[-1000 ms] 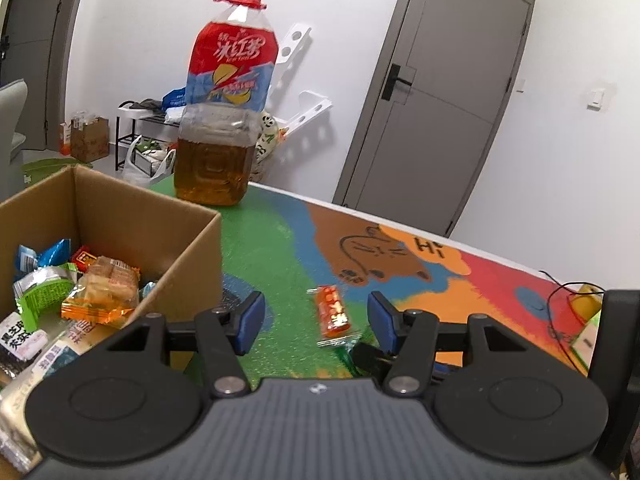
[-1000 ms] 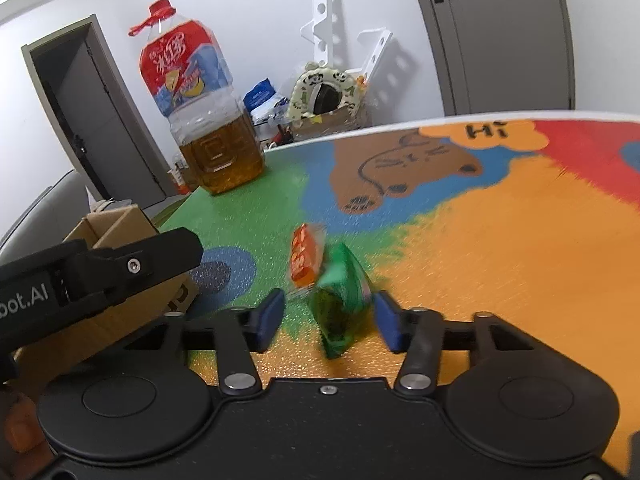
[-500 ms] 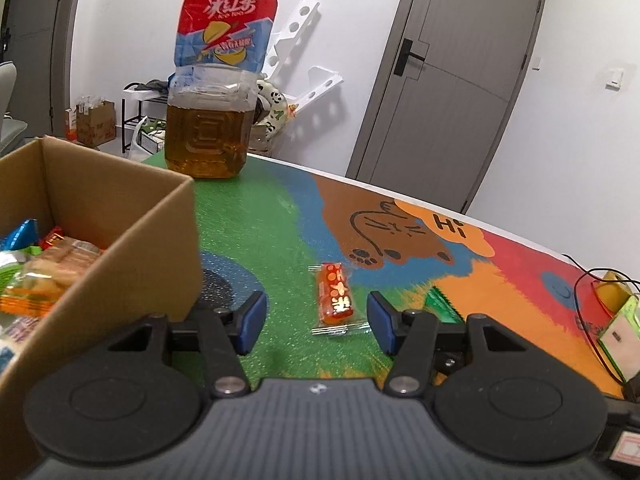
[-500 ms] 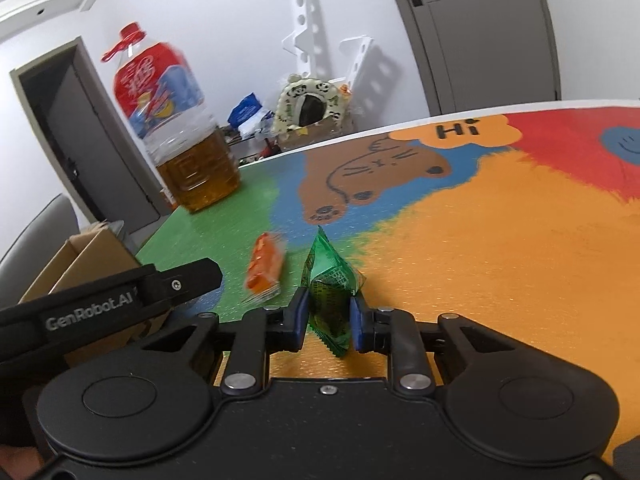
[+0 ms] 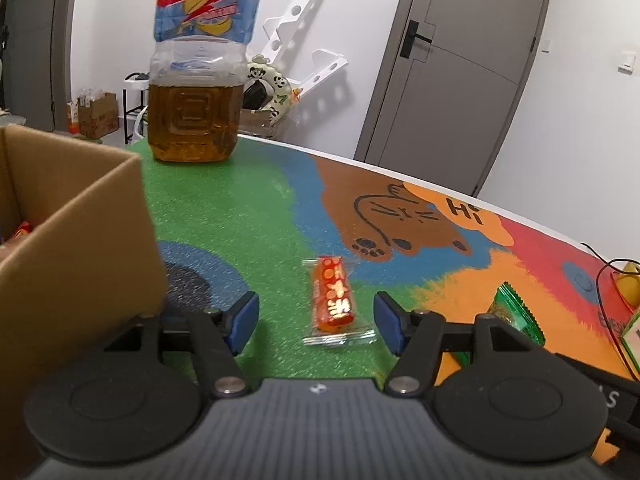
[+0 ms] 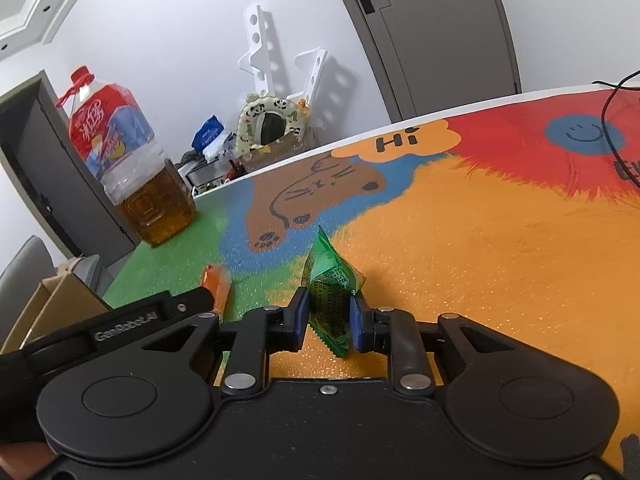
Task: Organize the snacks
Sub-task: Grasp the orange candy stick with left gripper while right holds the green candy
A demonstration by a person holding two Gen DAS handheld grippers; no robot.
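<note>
My left gripper [image 5: 316, 318] is open, its blue pads on either side of an orange snack packet [image 5: 333, 300] that lies on the green part of the mat. The packet also shows in the right wrist view [image 6: 217, 282]. My right gripper [image 6: 329, 318] is shut on a green snack packet [image 6: 330, 296], which also shows in the left wrist view [image 5: 514, 312]. The cardboard box [image 5: 76, 232] with snacks stands at the left; its corner shows in the right wrist view [image 6: 48, 304].
A large bottle of amber liquid [image 5: 196, 92] stands at the table's far left edge, also in the right wrist view [image 6: 136, 176]. A black cable [image 5: 608, 292] and small items lie at the right. The left gripper's body [image 6: 132, 320] sits beside my right gripper.
My right gripper closed on the green packet. My left gripper moved forward and lower, so the orange packet now lies between its open pads; the box shifted left in view.
</note>
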